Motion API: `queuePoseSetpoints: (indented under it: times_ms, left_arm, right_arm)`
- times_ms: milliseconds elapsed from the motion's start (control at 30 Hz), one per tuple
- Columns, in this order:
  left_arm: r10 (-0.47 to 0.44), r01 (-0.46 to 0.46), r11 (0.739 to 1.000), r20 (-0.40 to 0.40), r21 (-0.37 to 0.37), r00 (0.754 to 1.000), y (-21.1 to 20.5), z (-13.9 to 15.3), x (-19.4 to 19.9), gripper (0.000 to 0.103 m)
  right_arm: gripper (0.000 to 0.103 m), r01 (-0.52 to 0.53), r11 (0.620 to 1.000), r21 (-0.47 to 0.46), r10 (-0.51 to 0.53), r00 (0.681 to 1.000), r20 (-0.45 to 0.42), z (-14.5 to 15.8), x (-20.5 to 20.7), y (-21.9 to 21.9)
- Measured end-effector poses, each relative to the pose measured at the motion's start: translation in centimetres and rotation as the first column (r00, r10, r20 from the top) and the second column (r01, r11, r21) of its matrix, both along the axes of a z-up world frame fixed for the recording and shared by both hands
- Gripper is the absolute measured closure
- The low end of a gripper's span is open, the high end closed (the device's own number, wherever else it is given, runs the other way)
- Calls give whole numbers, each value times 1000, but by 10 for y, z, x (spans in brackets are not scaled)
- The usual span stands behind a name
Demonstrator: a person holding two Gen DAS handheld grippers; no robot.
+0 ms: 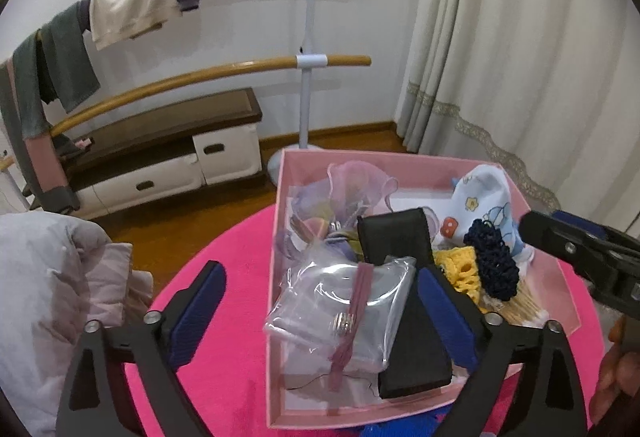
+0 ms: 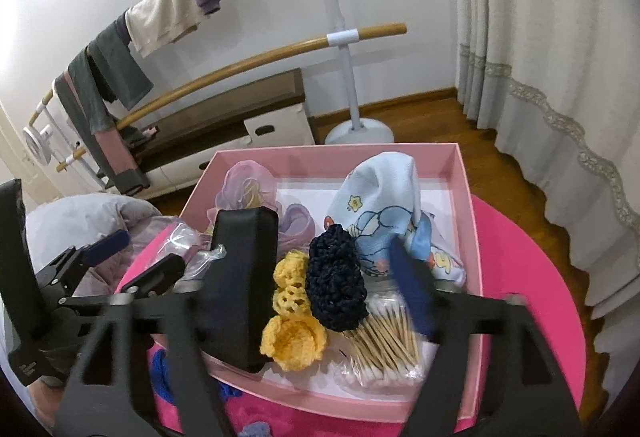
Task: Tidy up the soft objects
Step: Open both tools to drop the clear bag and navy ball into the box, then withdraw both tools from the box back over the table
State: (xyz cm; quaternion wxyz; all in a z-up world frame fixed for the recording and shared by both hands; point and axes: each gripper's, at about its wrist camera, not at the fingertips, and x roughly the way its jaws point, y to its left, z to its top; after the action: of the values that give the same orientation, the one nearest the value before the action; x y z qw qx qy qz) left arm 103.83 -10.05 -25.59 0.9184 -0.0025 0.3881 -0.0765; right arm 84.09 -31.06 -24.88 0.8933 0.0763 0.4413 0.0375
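A pink box (image 1: 280, 221) (image 2: 464, 205) sits on a round pink table. Inside lie a black strap (image 1: 404, 301) (image 2: 244, 277), a clear plastic pouch (image 1: 340, 313), a lilac sheer bag (image 1: 352, 189) (image 2: 248, 193), a blue printed cloth (image 1: 484, 197) (image 2: 384, 205), a yellow crochet piece (image 1: 460, 269) (image 2: 292, 321), a navy crochet piece (image 1: 494, 257) (image 2: 336, 281) and cotton swabs (image 2: 384, 353). My left gripper (image 1: 320, 297) is open over the pouch and the box's left wall. My right gripper (image 2: 320, 277) is open above the crochet pieces; it also shows in the left wrist view (image 1: 580, 257).
A grey-pink quilted jacket (image 1: 60, 285) lies left of the table. A two-bar wooden rack (image 1: 308, 57) with hung clothes (image 1: 132, 9) and a low bench with drawers (image 1: 168, 149) stand by the wall. Curtains (image 1: 520, 57) hang at the right.
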Motion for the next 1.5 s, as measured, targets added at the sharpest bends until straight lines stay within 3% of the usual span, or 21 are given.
queuePoseSetpoints:
  times_ms: [33, 100, 400, 667, 933, 1233, 1500]
  left_arm:
    - [7, -7, 1000, 14, 5, 1000, -2, 2, -7, 0]
    - [19, -20, 1000, 28, 18, 999, -3, 4, -14, 0]
    - [36, -40, 998, 95, 45, 995, -10, 14, -88, 0]
    - [38, -42, 999, 166, 24, 985, -7, 47, -163, 0]
    - [46, -51, 999, 233, 17, 971, -6, 73, -249, 0]
    - [58, -57, 998, 269, -11, 961, -7, 85, -327, 0]
    - [63, -69, 998, 288, 10, 956, -9, 86, -368, 0]
  right_arm:
    - [5, 8, 1000, 5, -8, 1000, 14, 3, -3, -2]
    - [0, 25, 1000, 11, -26, 999, 30, 8, -9, -5]
    - [0, 84, 996, 27, -86, 994, 71, 28, -43, -10]
    - [0, 78, 996, 37, -83, 986, 143, 58, -105, -2]
    - [0, 83, 997, -12, -78, 973, 217, 91, -171, 12]
    - [0, 114, 992, -62, -92, 955, 283, 120, -226, 25]
    - [0, 134, 988, -81, -103, 946, 308, 125, -251, 35]
